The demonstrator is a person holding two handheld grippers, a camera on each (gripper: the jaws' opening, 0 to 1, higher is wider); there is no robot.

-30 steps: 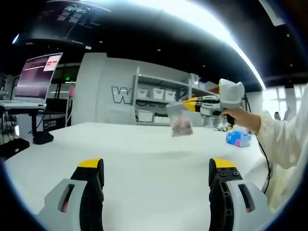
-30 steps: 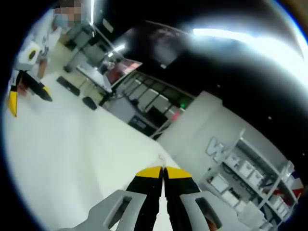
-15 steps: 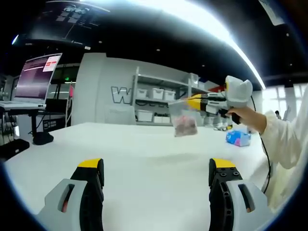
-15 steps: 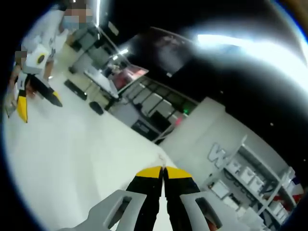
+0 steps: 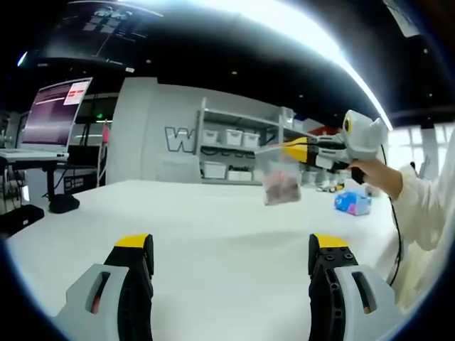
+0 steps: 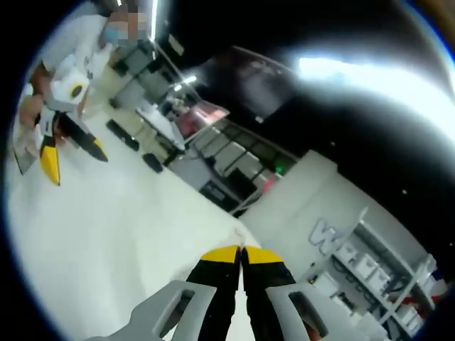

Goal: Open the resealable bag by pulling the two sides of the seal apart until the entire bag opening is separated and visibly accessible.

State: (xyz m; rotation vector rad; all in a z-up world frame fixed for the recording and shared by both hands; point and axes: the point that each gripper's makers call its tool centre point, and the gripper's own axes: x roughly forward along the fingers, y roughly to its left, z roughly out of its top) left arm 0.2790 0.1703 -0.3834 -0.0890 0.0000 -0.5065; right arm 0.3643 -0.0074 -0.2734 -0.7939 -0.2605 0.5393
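Clear plastic resealable bag (image 5: 281, 181) hangs from the right claw (image 6: 242, 250), clamped on its top edge; contents apparently pinkish. Left claw (image 5: 231, 245) gapes, well apart, over the table (image 5: 213, 220).

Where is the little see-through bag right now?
In the left gripper view, the small clear resealable bag hangs on the right from the right gripper, above the white table.

Resealable bag (image 5: 281, 183): motion-blurred; reddish contents unidentifiable. Blue object (image 5: 351, 204) on far right of table (image 5: 213, 227): too small to identify. Shelf bins (image 5: 231, 138): contents hidden.
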